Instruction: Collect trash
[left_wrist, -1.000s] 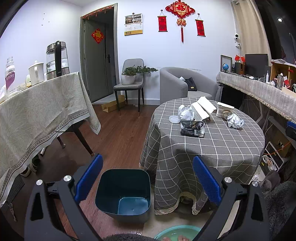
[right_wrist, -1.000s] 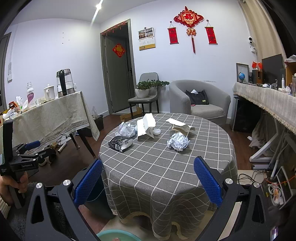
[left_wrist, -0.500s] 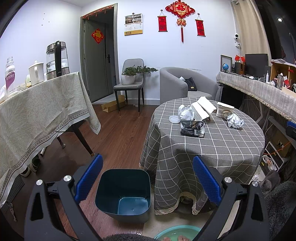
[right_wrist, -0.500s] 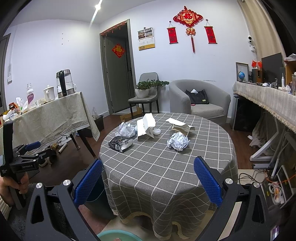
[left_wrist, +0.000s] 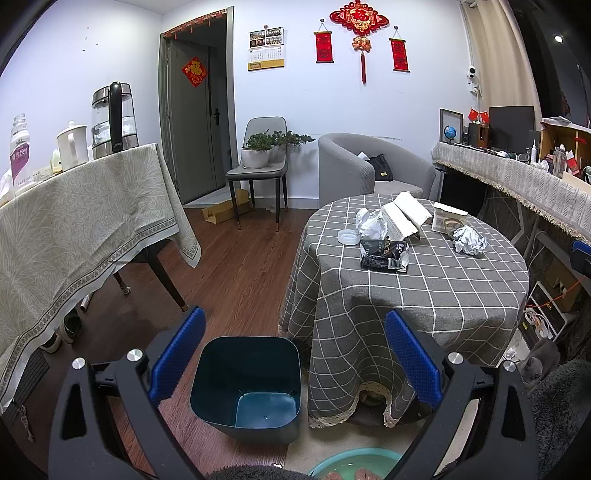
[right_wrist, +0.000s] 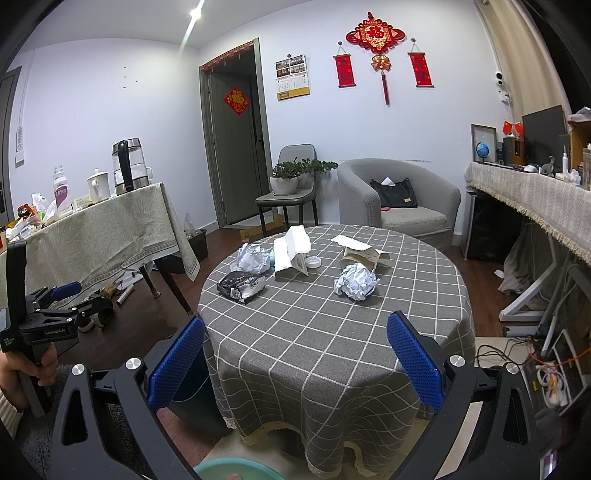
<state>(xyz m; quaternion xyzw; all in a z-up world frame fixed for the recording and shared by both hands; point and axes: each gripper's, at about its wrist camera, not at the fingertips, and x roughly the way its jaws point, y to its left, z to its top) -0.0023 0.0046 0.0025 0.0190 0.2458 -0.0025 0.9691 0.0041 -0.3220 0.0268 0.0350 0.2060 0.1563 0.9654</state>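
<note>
Both spread wide, empty: right hand-held gripper (right_wrist: 295, 360) faces crumpled paper ball (right_wrist: 355, 282) mid-frame on tabletop (right_wrist: 314, 332), nearer than left hand-held gripper (left_wrist: 293, 360) over bin (left_wrist: 245, 384).

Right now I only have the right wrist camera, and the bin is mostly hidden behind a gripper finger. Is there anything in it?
Observer: No. The left wrist view looks down into the bin: it has no lid and its blue bottom is bare.
Operator: Where does it stand relative to the table?
Observer: On the wooden floor, close beside the hanging cloth of the round table, on the side nearest the left gripper. I cannot tell whether it touches the cloth.
Operator: Is the left gripper free to take something?
Observer: Yes. The left gripper has its blue fingers spread wide with nothing between them, and the bin sits just below that gap.
</note>
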